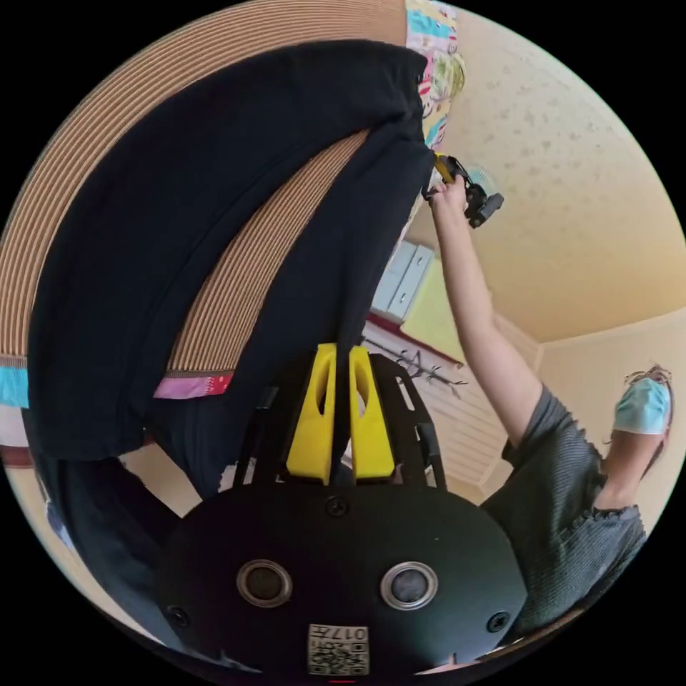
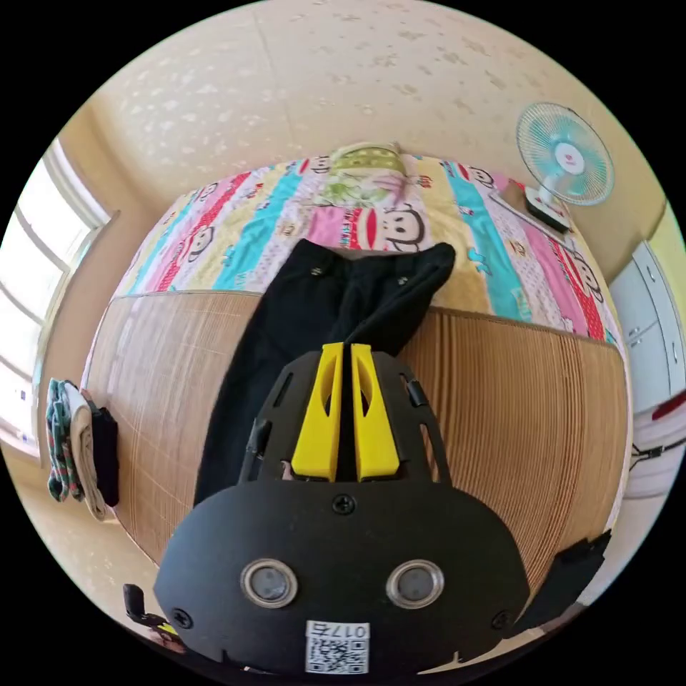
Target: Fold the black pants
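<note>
Because the black pants (image 2: pixel 314 314), lying over the bamboo mat (image 2: pixel 514 400), look soft and limp, both the left gripper (image 1: pixel 341 350) and right gripper (image 2: pixel 341 349), jaws pressed together on cloth, should hold opposite edges firmly.

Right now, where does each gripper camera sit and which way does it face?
Left gripper view: rides behind the left hand-held gripper, shut on the black pants, facing along them over the bamboo mat; the person's arm and right hand-held gripper show.
Right gripper view: rides behind the right hand-held gripper, shut on the pants' end, facing across the mat toward the patterned sheet and fan.
Shared: pants, mat, sheet.
</note>
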Motion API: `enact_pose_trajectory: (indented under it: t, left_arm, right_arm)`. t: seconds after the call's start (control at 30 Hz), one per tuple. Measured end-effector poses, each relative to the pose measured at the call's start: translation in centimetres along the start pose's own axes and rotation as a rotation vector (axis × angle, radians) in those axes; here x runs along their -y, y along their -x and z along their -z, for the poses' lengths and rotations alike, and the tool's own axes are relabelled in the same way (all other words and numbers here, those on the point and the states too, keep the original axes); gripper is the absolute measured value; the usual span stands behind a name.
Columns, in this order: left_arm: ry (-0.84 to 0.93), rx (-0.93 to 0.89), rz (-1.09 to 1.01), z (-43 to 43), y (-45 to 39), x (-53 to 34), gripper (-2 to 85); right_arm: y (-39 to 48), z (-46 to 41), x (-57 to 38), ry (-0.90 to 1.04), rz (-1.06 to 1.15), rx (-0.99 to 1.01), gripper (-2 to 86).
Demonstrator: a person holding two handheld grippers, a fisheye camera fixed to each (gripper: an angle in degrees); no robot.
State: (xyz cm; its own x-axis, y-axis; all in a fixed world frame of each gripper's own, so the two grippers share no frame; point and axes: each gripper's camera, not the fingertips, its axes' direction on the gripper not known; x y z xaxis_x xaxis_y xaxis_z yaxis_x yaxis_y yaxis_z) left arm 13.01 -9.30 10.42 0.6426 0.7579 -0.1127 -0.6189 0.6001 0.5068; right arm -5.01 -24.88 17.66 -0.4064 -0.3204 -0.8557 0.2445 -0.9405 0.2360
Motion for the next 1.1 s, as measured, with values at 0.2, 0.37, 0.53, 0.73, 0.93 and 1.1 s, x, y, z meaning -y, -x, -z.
enact_pose_trajectory:
  t: [0.2,0.37,0.53,0.73,0.93,1.1]
  left_arm:
    - [-0.115,0.176,-0.042,7.8,-0.6,-1.9,3.9]
    - [-0.132,0.467,0.01,12.0,-0.1,-0.4,4.6]
    - [0.038,0.536,-0.042,11.9,0.1,1.1,4.9]
    - [0.178,0.616,-0.133,10.5,-0.9,0.9,4.7]
    - [0.285,0.646,-0.137,10.4,-3.6,0.9,4.6]
    - [0.325,0.566,-0.144,10.9,-5.1,-0.3,4.2]
  right_arm:
    - [10.2,-7.2,3.8,0.162,0.063,0.295,2.6]
    - [8.1,-6.9,-3.7,0.155,-0.123,0.536,3.2]
    - [5.9,-2.4,-18.4,0.328,-0.076,0.381,5.5]
    - [5.6,1.8,-37.0,0.575,-0.225,0.564,9.1]
    - [9.8,4.0,-43.8,0.637,-0.34,0.709,9.6]
    - [9.5,8.6,-43.2,0.586,-0.426,0.741,3.4]
